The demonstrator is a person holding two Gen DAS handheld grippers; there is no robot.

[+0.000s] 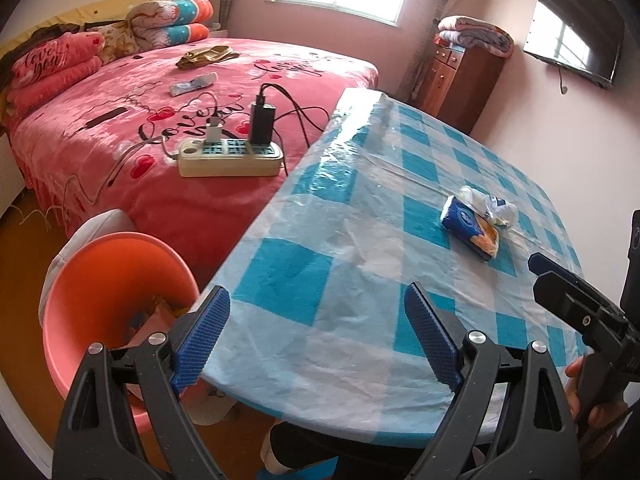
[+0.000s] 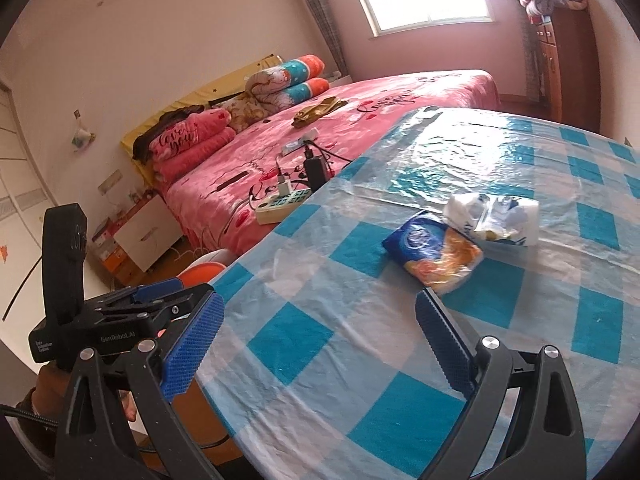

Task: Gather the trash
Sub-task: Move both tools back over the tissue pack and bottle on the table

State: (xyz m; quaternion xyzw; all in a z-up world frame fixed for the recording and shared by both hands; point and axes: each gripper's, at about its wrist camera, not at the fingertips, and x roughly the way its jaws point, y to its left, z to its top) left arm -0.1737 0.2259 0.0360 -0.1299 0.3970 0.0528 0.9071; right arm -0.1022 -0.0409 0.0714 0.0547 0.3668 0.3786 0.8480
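A blue and orange snack wrapper (image 1: 472,229) (image 2: 434,254) lies on the checked table (image 1: 320,248) (image 2: 360,340), touching a crumpled white plastic wrapper (image 1: 490,205) (image 2: 494,216) behind it. An orange bin (image 1: 116,280) with some trash inside stands on the floor at the table's left edge; only its rim shows in the right wrist view (image 2: 202,271). My left gripper (image 1: 318,334) is open and empty over the table's near edge, right of the bin. My right gripper (image 2: 320,346) is open and empty over the table, its right finger (image 2: 444,344) just short of the snack wrapper.
A pink bed (image 1: 120,140) (image 2: 280,168) stands beside the table with a power strip (image 1: 230,158) (image 2: 282,204), chargers and cables near its edge. A wooden cabinet (image 1: 460,80) and a wall TV (image 1: 576,48) are beyond the table.
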